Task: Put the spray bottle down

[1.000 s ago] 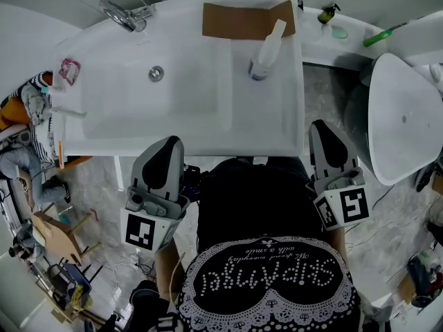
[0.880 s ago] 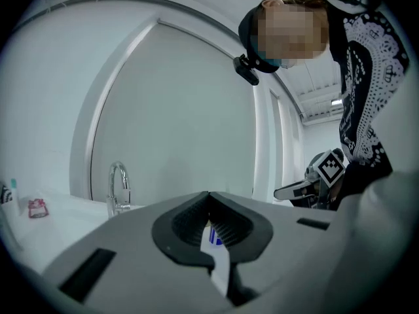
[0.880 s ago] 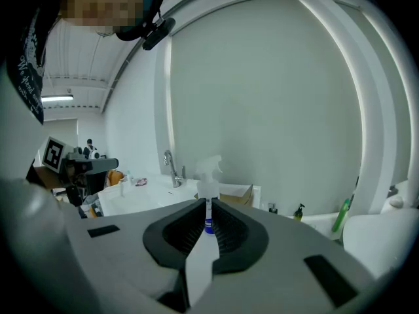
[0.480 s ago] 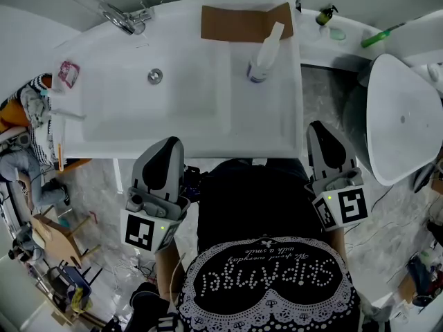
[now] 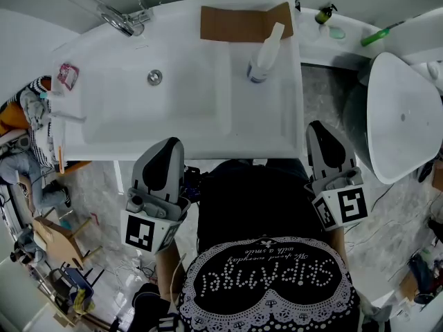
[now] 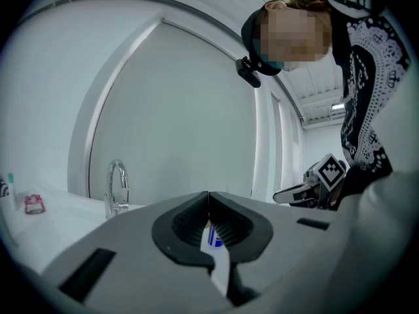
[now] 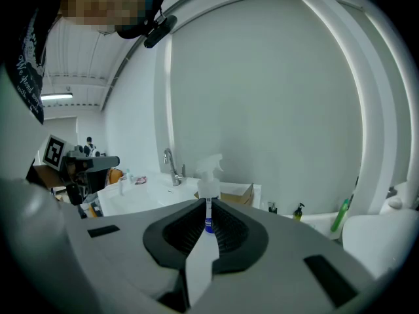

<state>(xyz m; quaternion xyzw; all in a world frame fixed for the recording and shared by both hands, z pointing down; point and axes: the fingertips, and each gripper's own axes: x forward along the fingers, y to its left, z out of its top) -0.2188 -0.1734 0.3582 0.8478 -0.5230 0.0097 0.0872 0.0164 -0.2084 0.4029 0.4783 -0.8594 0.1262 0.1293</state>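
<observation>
Where right gripper (image 7: 208,203) jaws cross it | spray bottle (image 7: 209,187) body obscured

Your spray bottle (image 5: 263,55) stands on the flat right side of the white sink (image 5: 277,126), just in front of the brown cardboard (image 5: 239,23), and neither gripper touches it. Your left gripper (image 5: 168,144) and right gripper (image 5: 321,126) hang at the sink's near edge, either side of your body, well apart from the bottle. The drain (image 5: 154,77) and tap (image 5: 124,19) sit off to the left.

Glossy sink (image 5: 138,126), shiny metal tap (image 5: 124,19), matt cardboard (image 5: 235,23), plastic spray bottle (image 5: 263,57).
</observation>
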